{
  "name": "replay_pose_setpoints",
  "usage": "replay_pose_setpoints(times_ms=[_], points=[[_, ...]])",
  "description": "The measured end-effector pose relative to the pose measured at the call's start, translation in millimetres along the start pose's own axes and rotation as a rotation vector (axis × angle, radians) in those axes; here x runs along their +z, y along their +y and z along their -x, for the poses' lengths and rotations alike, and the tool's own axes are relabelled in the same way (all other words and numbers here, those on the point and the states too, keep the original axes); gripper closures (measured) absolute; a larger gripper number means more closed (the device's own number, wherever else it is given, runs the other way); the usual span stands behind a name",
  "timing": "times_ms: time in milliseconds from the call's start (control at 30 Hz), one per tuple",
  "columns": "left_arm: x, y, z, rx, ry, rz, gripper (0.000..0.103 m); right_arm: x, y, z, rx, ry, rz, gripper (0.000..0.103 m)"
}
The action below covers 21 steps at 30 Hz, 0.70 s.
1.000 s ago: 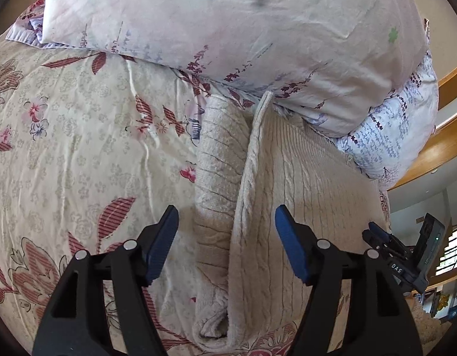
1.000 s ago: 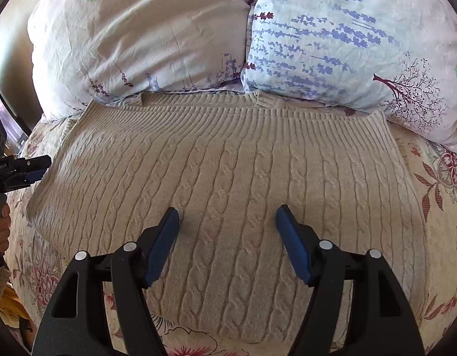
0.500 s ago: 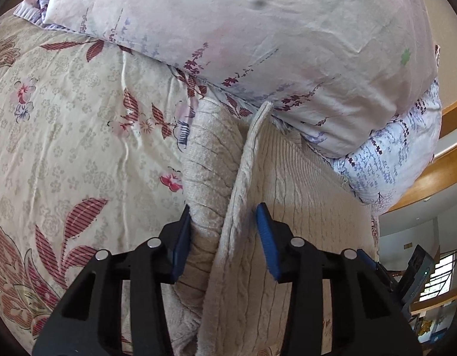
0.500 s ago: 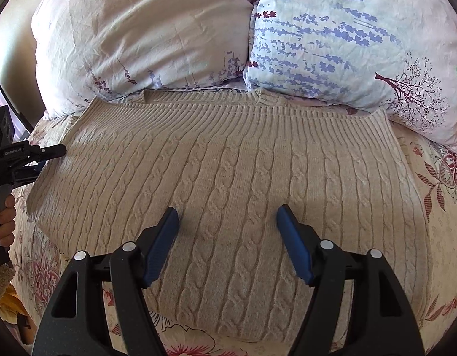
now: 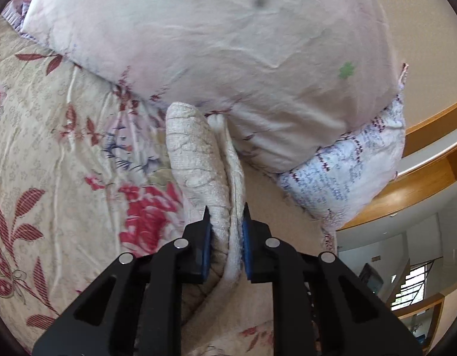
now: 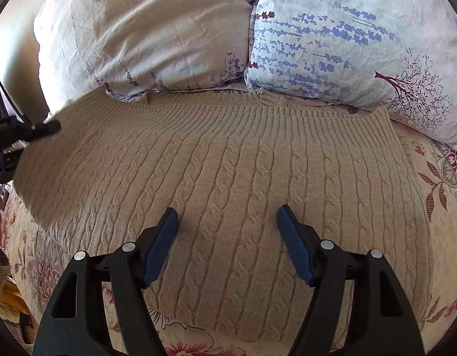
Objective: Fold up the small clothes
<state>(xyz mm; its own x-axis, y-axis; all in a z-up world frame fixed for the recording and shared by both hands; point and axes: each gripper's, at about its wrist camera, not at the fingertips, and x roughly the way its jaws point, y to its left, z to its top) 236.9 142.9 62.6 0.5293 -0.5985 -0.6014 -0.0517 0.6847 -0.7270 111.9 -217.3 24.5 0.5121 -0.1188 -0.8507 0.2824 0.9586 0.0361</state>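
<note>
A beige cable-knit sweater [image 6: 243,178] lies spread on the floral bed, its ribbed edge against the pillows. My left gripper [image 5: 227,222] is shut on the sweater's left edge [image 5: 198,160] and holds that fold lifted off the bed. In the right wrist view the left gripper [image 6: 35,130] shows at the far left, with the sweater's edge raised there. My right gripper [image 6: 228,225] is open and empty, hovering low over the middle of the sweater's near half.
Two pillows lie at the head of the bed: a pale pink one [image 6: 145,35] and a blue lavender-print one [image 6: 347,38]. The floral bedsheet [image 5: 50,148] spreads to the left of the sweater. A wooden railing [image 5: 421,160] shows beyond the bed.
My left gripper has closed on the sweater's left edge and lifted it. The right gripper has stayed open over the sweater, almost still.
</note>
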Motion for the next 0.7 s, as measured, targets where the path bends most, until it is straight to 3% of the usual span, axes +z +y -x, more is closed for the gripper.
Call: replay_pose_setpoints(times_ms=[233, 333, 467, 533, 600, 700], points=[[-12, -86, -16, -0.132, 0.016, -0.060, 0.087, -6, -23, 20, 0.006, -0.022, -0.067, 0.032], [-28, -112, -51, -0.133, 0.074, -0.079, 0.087, -13, -38, 27, -0.004, -0.022, -0.104, 0.032], [-55, -112, -110, -0.106, 0.180, -0.008, 0.084, -22, -63, 42, 0.003, -0.034, -0.163, 0.032], [-62, -108, -125, -0.122, 0.214, 0.031, 0.079, -22, -75, 51, 0.042, -0.050, -0.206, 0.032], [-68, -107, -131, -0.196, 0.251, 0.070, 0.078, -22, -88, 60, 0.114, -0.068, -0.269, 0.032], [-69, -112, -114, -0.239, 0.233, 0.024, 0.062, -17, -110, 66, 0.274, -0.076, -0.400, 0.033]])
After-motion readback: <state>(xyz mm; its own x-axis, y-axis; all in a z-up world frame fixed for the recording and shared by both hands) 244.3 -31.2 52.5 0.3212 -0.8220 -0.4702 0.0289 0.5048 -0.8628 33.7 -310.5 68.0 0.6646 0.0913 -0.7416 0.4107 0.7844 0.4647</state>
